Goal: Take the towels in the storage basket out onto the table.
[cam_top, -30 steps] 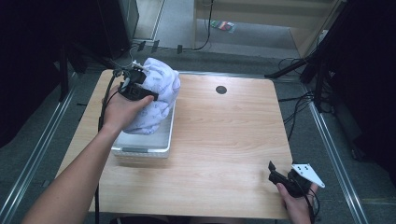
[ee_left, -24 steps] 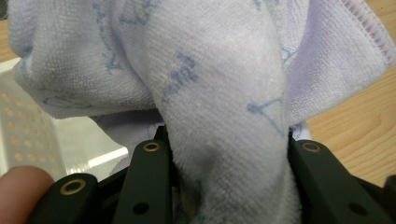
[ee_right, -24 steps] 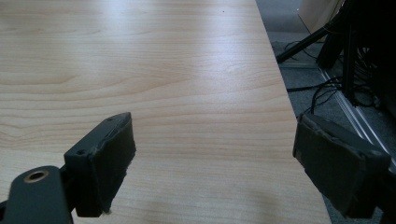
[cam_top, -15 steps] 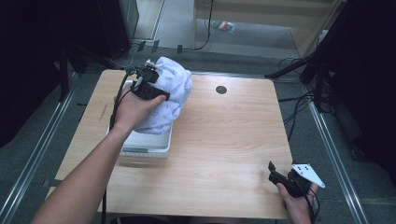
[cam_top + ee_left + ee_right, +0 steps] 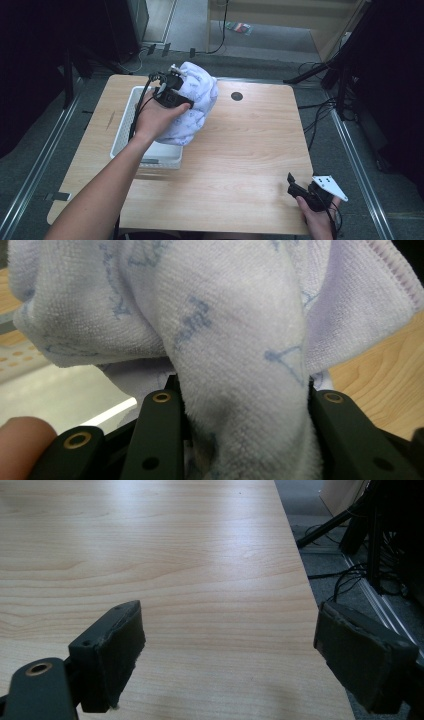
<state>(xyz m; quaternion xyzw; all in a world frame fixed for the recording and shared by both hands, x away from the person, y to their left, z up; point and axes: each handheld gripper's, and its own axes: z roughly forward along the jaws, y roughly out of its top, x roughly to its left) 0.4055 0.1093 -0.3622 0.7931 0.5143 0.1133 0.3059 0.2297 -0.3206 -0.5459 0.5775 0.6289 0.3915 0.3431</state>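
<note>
A light wooden rectangular table (image 5: 240,150) with pale grain occupies the middle of the high view. On its left half sits a white perforated plastic basket (image 5: 125,127) (long side running up the frame). A small round black hole (image 5: 237,96) marks the tabletop near the upper edge.

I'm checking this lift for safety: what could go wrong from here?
The towel is bunched thickly between the left gripper jaws, so it might slip out. Its lower folds hang near the white bin rim and could snag or drag it. The right gripper, open, sits near the table edge, too far to help.
</note>
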